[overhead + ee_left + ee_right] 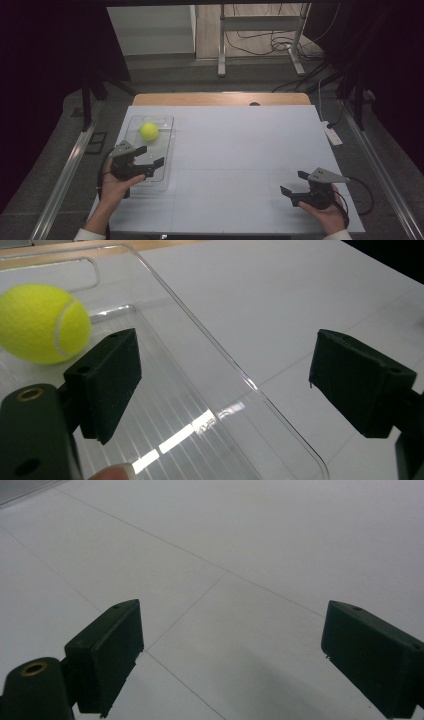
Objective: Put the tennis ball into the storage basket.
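- Right gripper (292, 183): near the desk's (240, 150) front right corner, jaws spread, nothing between them, over bare white surface.
- Left gripper (149, 156): near the front left, jaws spread and empty, straddling the right wall of the clear tray (166, 150) at its near end.
- Tennis ball (149, 131): at the tray's far end, near the desk's left edge, apart from the jaws.
- Risk: one jaw is inside the wall, one outside; advancing could strike the rim and shove the light tray.
- Risk: the round, felted ball could roll on smooth ribbed plastic if nudged off-centre.
- Materials: rigid transparent tray, rounded corners; matt black block pads (107, 382); flat matt desk.
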The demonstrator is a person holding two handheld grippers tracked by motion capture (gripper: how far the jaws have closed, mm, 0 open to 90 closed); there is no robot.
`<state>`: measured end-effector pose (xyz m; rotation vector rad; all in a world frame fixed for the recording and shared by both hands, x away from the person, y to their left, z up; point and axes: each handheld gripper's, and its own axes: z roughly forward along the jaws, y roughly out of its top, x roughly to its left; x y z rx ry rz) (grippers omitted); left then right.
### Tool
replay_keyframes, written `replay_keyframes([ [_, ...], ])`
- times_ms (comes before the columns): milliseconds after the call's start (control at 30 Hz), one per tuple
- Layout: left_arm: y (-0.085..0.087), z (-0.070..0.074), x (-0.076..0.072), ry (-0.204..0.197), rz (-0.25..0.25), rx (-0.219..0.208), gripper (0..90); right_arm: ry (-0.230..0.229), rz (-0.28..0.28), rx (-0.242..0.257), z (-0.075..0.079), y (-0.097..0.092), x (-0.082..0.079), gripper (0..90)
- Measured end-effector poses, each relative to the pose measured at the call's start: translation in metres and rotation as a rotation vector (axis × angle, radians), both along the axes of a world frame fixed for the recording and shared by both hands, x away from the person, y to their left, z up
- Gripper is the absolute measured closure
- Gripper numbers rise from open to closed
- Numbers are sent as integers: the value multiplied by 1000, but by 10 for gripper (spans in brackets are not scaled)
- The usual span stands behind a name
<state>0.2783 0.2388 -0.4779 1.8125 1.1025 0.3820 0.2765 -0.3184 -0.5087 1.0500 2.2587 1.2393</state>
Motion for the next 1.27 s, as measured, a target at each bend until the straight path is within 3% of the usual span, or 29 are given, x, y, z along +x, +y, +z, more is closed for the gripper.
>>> replay_keyframes([
  [433, -5, -19, -25, -1, -25, 20, 138, 1, 3, -2, 0, 0, 0, 101],
  [700, -10, -23, -35, -2, -49, 27, 133, 1, 2, 3, 0, 1, 1, 101],
  [1267, -14, -26, -38, -15, -61, 33, 133, -3, -4, 15, 0, -1, 1, 102],
])
